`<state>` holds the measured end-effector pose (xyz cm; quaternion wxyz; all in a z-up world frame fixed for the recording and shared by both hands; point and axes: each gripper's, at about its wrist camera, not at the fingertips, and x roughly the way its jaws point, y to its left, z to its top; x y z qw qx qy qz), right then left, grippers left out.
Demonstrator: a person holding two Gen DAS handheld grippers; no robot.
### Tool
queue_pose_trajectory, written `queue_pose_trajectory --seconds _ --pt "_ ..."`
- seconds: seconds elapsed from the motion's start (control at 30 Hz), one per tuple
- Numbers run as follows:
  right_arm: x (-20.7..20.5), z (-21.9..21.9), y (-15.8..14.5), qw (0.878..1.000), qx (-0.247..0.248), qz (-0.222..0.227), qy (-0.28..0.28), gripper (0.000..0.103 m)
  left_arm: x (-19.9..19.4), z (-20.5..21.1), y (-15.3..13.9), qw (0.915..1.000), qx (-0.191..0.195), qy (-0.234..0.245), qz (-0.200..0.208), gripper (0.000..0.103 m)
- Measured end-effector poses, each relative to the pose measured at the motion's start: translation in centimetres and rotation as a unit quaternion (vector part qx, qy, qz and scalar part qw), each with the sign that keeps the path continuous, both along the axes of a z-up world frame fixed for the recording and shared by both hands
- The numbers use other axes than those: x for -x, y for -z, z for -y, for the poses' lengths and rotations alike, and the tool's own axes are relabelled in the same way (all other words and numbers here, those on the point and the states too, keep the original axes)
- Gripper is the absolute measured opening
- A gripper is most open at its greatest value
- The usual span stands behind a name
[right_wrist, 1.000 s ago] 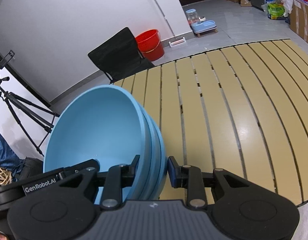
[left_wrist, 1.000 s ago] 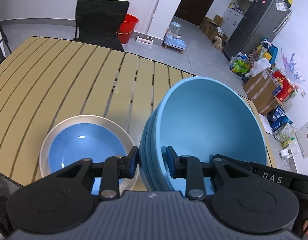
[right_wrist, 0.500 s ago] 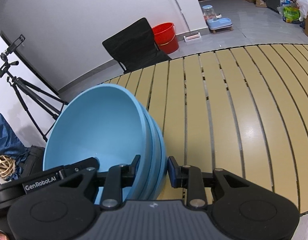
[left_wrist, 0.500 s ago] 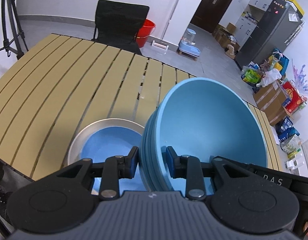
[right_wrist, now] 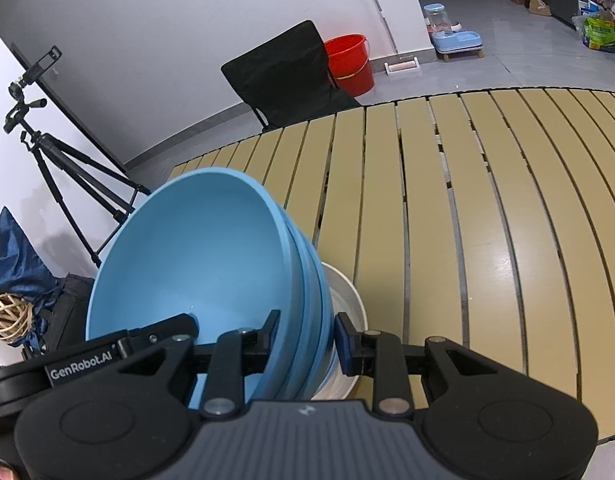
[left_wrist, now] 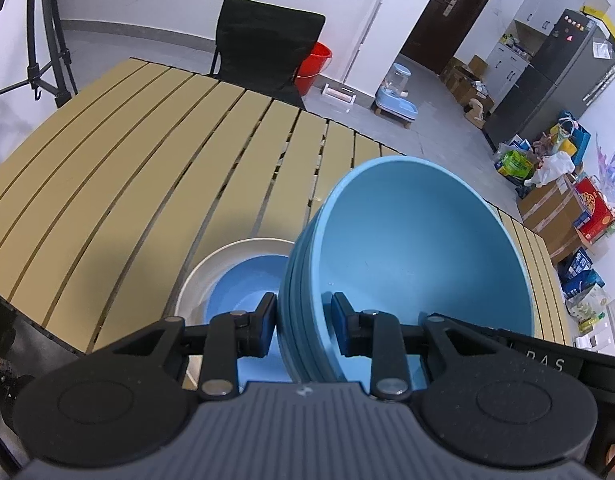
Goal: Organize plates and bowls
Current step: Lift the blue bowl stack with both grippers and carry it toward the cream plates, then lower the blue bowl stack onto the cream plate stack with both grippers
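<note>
Left gripper [left_wrist: 302,326] and right gripper [right_wrist: 306,338] both clamp bowl stack [left_wrist: 419,264] rim; stack hides most of plate [left_wrist: 227,258] at 7 o'clock.

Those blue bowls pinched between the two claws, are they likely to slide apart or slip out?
Probably stiff: the stack of blue bowls keeps its shape, clamped by left gripper and right gripper. Smooth, glossy walls suggest slipperiness. Being tilted and only nested, the bowls might shift against each other.

White walls, grey floor; black chair [left_wrist: 263,46], red bucket [right_wrist: 349,62], tripod [right_wrist: 55,160]; dark fridge [left_wrist: 547,72], probably.
</note>
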<state>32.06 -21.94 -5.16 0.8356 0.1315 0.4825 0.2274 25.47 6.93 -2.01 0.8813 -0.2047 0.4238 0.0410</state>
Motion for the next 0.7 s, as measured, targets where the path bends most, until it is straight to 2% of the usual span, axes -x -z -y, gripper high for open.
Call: queue_pose_trajectory --seconds 0.7 --pt "-2.4 -4.2 3.9 0.999 0.03 -0.031 -0.018 0.025 -1.7 -3.3 5.0 0.9992 0.011 -0.019 -0.034 0.029"
